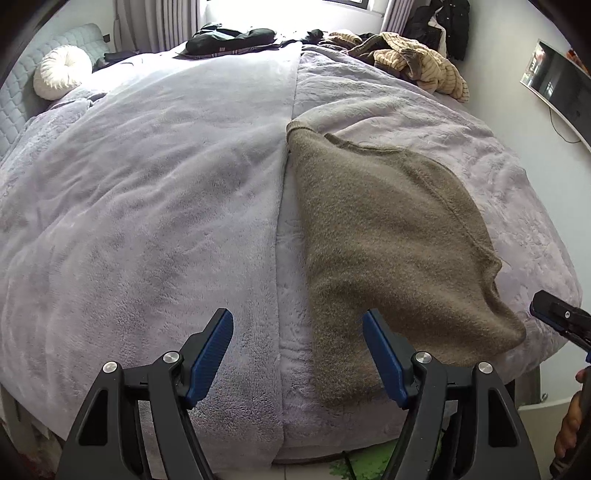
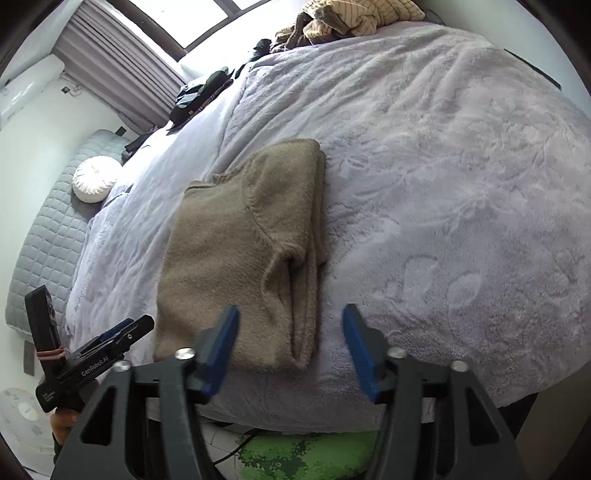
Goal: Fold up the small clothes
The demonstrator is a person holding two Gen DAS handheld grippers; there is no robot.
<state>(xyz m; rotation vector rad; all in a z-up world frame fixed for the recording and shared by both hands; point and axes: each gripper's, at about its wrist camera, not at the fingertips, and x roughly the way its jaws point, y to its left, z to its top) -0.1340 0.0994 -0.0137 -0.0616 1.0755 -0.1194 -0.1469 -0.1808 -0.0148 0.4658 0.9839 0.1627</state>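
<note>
Daylight pours from the window (image 1: 280, 11), blown out to white glare (curtains beside it stay readable). The bed (image 1: 147, 184) is softly, evenly lit. Fisheye bends the edges; corners go black.

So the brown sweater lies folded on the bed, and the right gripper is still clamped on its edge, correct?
Not quite. The brown sweater lies folded on the bed, but the right gripper is open and holds nothing; the right wrist view shows its pads apart above the sweater's near edge.

Taupe-brown sweater (image 2: 240, 254) on a pale lilac blanket (image 2: 443, 184) — cream, dark-striped clothes (image 1: 417, 62) beyond.
</note>
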